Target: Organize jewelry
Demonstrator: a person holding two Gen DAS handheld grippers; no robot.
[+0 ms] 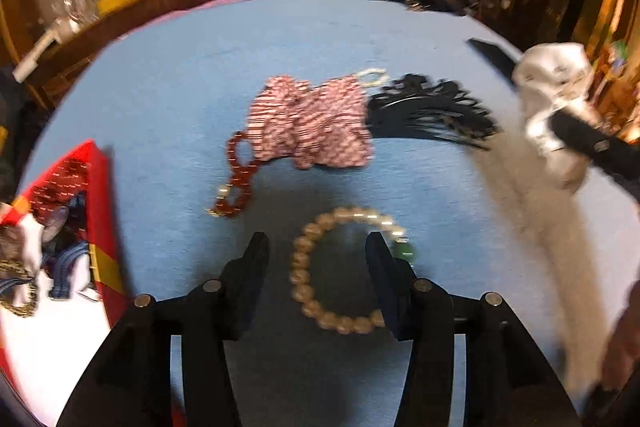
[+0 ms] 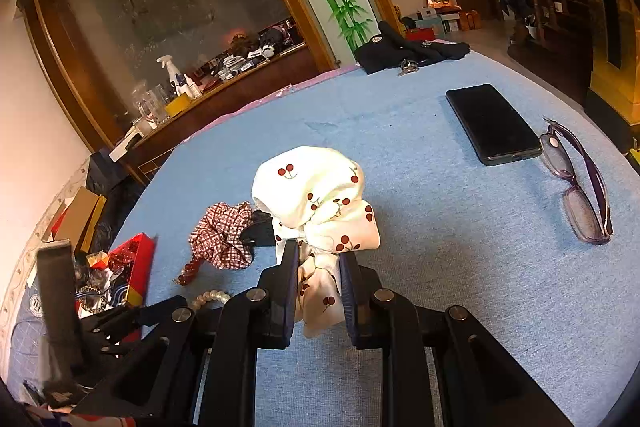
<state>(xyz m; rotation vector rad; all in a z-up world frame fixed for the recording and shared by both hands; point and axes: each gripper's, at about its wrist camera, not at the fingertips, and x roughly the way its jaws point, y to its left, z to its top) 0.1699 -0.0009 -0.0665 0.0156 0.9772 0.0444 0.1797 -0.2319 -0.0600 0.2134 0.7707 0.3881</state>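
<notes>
The left gripper (image 1: 316, 259) is hanging with jaws apart over the bead bracelet (image 1: 344, 271) – pads not pressing it – lying on the blue cloth (image 1: 160, 99). The right gripper (image 2: 320, 267) is clamping the cherry scrunchie (image 2: 316, 199). The checked scrunchie (image 1: 308, 119) is lying beyond, the red box (image 1: 100, 227) sitting leftward.

Bare cloth (image 2: 460, 267) between scrunchie (image 2: 320, 203), glasses (image 2: 580, 187)

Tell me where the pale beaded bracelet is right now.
In the left wrist view the pale beaded bracelet lies flat on the blue cloth, low centre, between the open fingers of the left gripper, just below the checked scrunchie.
</notes>
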